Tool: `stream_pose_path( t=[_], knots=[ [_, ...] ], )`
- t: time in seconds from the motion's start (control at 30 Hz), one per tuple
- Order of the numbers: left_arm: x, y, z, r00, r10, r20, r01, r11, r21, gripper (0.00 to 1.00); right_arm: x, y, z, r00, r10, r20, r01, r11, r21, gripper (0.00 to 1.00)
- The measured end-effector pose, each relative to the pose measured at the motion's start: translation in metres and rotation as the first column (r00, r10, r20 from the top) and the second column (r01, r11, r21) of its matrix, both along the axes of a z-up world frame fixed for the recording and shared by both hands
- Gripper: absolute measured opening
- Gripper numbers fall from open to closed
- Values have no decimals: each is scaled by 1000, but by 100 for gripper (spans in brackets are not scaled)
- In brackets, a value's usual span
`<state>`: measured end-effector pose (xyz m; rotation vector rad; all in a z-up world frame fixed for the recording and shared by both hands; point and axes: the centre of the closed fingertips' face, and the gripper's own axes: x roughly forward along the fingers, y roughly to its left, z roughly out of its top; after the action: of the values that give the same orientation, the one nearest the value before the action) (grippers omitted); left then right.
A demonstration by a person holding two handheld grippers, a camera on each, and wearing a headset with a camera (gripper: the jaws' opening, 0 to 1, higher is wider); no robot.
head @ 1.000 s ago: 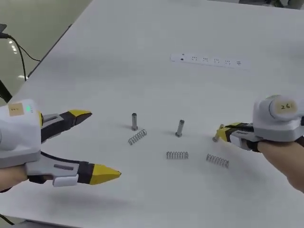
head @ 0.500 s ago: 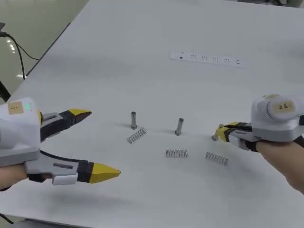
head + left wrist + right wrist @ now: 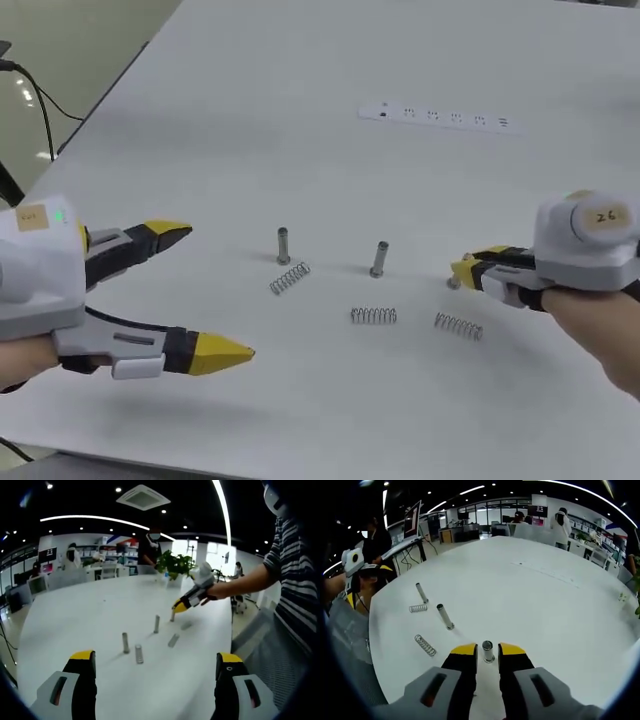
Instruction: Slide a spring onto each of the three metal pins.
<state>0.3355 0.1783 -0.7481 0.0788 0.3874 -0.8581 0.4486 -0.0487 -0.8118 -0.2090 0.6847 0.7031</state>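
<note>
Three metal pins stand upright on the white table: the left pin (image 3: 283, 244), the middle pin (image 3: 379, 258) and the right pin (image 3: 454, 283). A spring lies near each: left spring (image 3: 289, 278), middle spring (image 3: 373, 316), right spring (image 3: 459, 326). My right gripper (image 3: 462, 271) is at the right pin, and its yellow-tipped jaws hug that pin (image 3: 487, 651) on both sides. My left gripper (image 3: 195, 292) hovers wide open to the left of the left pin, holding nothing. From it the pins (image 3: 125, 642) and springs (image 3: 138, 653) lie straight ahead.
A white power strip (image 3: 440, 118) lies flat farther back on the table (image 3: 300, 100). The table's left edge runs diagonally past a black cable (image 3: 45, 105). People and desks stand beyond the table's far end in both gripper views.
The head camera has shifted a little. Both grippers stay about where they were, the right one still at the right pin, the left one still open.
</note>
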Motion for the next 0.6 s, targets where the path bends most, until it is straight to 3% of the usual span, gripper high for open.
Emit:
stream_pose_path(
  t=[0.6],
  knots=[
    [5, -1, 0, 1000, -2, -9, 2, 1000, -3, 98, -4, -5, 17, 999, -8, 44, 6, 999, 48, 29]
  ],
)
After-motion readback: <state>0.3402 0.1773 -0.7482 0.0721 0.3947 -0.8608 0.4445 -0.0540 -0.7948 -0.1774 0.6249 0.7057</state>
